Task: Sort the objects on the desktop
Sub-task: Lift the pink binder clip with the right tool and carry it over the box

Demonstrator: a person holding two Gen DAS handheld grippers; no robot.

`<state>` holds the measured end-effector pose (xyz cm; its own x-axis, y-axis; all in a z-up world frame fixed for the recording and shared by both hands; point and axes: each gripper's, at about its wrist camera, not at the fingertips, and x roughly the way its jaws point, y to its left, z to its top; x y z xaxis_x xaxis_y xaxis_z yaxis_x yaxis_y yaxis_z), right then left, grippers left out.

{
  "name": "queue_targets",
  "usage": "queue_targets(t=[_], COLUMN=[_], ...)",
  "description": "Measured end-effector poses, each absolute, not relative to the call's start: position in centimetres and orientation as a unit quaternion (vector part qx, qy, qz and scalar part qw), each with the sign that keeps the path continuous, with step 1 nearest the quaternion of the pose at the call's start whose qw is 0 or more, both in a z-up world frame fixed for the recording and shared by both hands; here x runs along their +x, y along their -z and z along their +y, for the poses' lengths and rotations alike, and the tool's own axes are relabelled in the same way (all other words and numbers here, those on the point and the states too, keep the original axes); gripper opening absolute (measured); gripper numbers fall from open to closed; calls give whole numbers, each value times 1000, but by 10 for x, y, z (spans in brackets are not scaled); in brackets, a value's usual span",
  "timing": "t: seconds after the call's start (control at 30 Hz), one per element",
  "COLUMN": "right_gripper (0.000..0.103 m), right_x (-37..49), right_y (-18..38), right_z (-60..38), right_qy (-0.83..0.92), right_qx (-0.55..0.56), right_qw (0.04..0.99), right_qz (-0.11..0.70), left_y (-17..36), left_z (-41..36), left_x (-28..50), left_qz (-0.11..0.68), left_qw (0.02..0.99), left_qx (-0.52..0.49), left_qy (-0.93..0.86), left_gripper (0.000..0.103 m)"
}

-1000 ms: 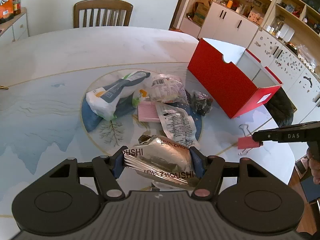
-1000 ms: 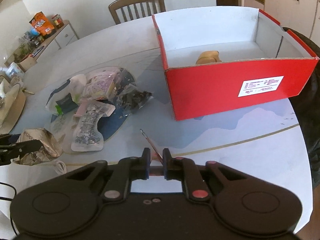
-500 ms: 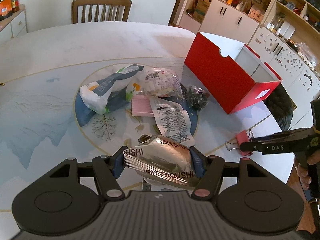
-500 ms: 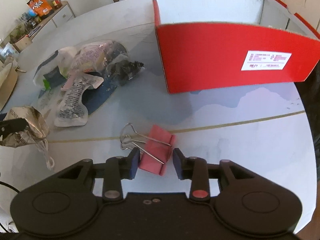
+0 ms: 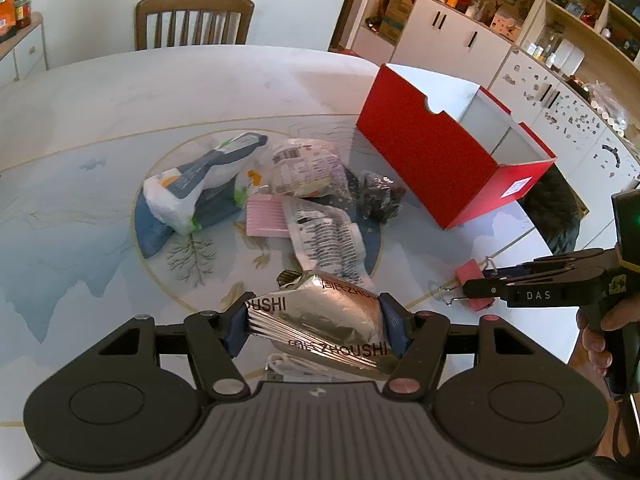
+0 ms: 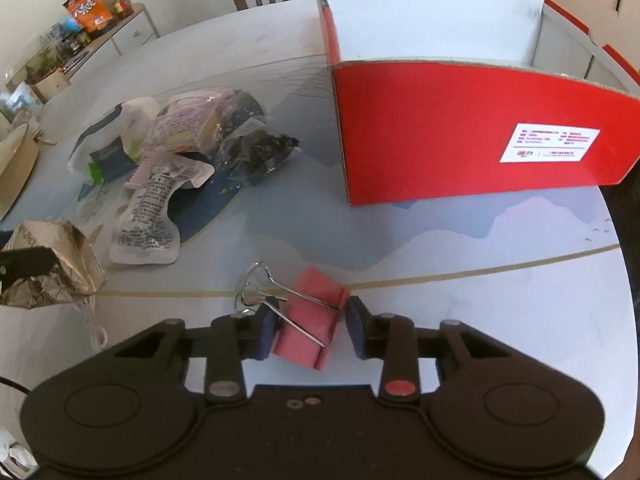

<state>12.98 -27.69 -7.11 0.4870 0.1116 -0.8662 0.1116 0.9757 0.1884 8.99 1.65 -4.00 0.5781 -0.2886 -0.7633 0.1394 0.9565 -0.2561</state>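
Observation:
My left gripper (image 5: 316,330) is shut on a crinkled silver foil snack bag (image 5: 320,320) and holds it above the table's near edge; the bag also shows in the right wrist view (image 6: 52,268). My right gripper (image 6: 310,330) is open, its jaws standing on either side of a pink binder clip (image 6: 310,320) that lies on the table. The clip also shows in the left wrist view (image 5: 472,276), under the right gripper's fingers (image 5: 520,284). A red cardboard box (image 6: 472,132) with a white inside stands open beyond the clip.
A pile of snack packets (image 5: 304,172), a pink comb-like item (image 5: 266,220), a white printed pouch (image 5: 328,240) and a dark crinkled packet (image 5: 380,196) lie on the round table's middle (image 5: 100,200). A wooden chair (image 5: 192,20) stands at the far side. A white cable (image 6: 96,332) lies at the near edge.
My right gripper let go of the pink binder clip, set it on the table and opened wider around it. My left gripper still holds the foil bag, drawn slightly back.

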Motion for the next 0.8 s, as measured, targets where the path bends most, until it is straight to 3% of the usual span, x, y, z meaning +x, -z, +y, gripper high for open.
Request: queue_targets(t=[0.7,0.73,0.8], right_gripper=[29,29,29], right_x=[114,115,119], right_y=[-17,-21,-29], right_z=[-341,-345,-355], right_qy=[-10,-11,-14], right_qx=[137,136,134], right_qw=[890,892,895], right_qz=[434,431,425], left_y=[-20,-23,-28], left_z=[-60,-66,-75], left_x=[135,139,145], left_qz=[385,381,376], left_qw=[899,901,902], left_qx=[-75,-72,-71], left_qy=[192,195,201], left_gripper=[65,62,32])
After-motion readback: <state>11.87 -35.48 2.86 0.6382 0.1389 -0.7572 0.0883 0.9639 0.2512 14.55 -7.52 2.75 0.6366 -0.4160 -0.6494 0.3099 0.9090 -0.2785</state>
